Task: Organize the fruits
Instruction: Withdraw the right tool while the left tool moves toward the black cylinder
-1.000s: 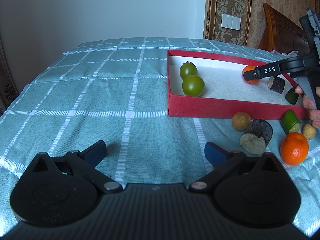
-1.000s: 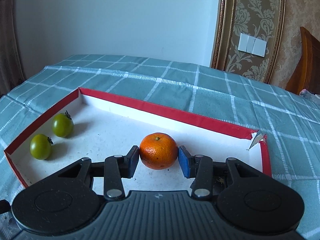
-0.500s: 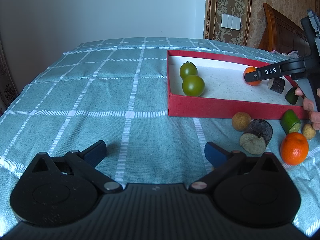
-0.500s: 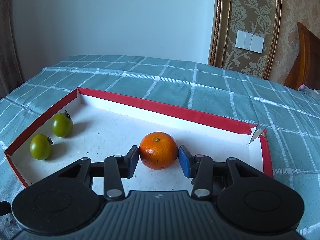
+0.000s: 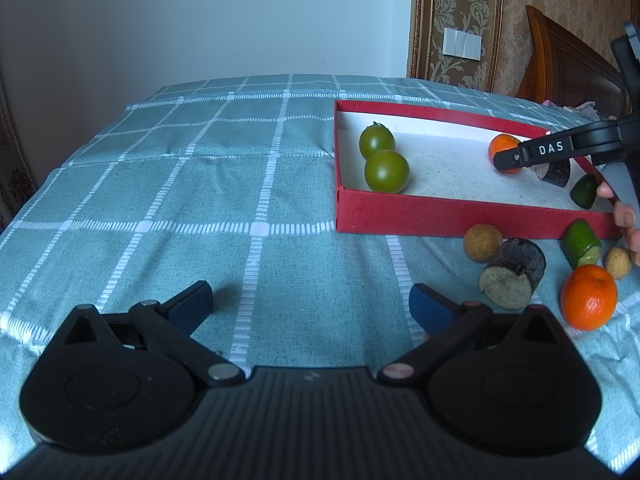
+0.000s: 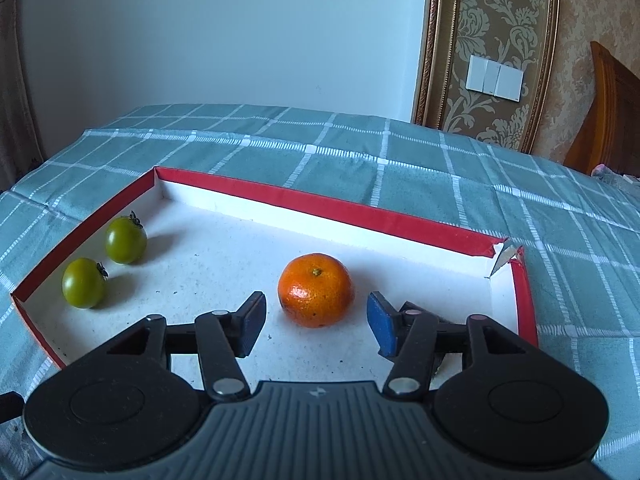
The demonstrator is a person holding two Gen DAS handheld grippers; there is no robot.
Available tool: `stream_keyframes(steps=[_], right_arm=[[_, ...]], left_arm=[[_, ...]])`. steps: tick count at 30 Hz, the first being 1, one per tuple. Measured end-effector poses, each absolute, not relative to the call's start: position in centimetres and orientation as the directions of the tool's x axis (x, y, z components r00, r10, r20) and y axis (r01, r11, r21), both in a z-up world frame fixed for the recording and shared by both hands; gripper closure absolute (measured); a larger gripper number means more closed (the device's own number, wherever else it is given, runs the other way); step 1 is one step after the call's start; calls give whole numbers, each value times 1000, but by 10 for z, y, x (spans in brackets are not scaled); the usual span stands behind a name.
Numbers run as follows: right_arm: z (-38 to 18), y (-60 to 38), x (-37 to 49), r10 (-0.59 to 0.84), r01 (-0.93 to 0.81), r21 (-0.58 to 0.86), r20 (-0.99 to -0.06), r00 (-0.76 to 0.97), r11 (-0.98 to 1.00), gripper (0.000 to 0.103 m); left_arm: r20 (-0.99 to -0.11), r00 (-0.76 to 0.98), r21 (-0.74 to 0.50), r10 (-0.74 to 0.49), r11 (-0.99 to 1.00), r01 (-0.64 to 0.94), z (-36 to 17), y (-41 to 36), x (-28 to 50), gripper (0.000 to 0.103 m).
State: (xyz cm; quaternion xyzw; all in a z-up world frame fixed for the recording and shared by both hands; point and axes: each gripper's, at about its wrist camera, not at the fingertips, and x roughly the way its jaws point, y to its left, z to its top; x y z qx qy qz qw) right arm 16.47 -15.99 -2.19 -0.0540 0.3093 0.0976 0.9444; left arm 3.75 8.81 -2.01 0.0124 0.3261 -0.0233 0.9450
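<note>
Home bedroom, wooden headboard (image 5: 568, 56), damask wallpaper (image 6: 500, 20)

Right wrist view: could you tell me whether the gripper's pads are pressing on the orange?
No, both pads stand clear of the orange, with gaps on each side.

The left wrist view looks forward and down over the checked cloth (image 5: 200, 184), with the red tray (image 5: 440, 220) well ahead on its right. The right wrist view sits close above the same tray (image 6: 320, 208), looking down into it. Both views share the tray, two green tomatoes (image 5: 386, 171) (image 6: 125, 240) and the orange (image 5: 503, 147) (image 6: 316, 290).
</note>
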Motion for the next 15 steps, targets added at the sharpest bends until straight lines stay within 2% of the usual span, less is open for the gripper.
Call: stream_keyframes(steps=[9,13,15], right_arm=[[-20,-163,147,154,-214,-37,-577,802,976,45],[-17,-167,134,167,-215,-16,-573,802,976,37],[-15,-169,126,170,-218,-19,-563,809,976,37]], left_arm=[[-617,786,8,-36,999,52,-20,87,38,0],[-617,786,9,-36,999,52,-20,88,38,0],[-617,786,9,-36,999,52,-20,87,38,0]])
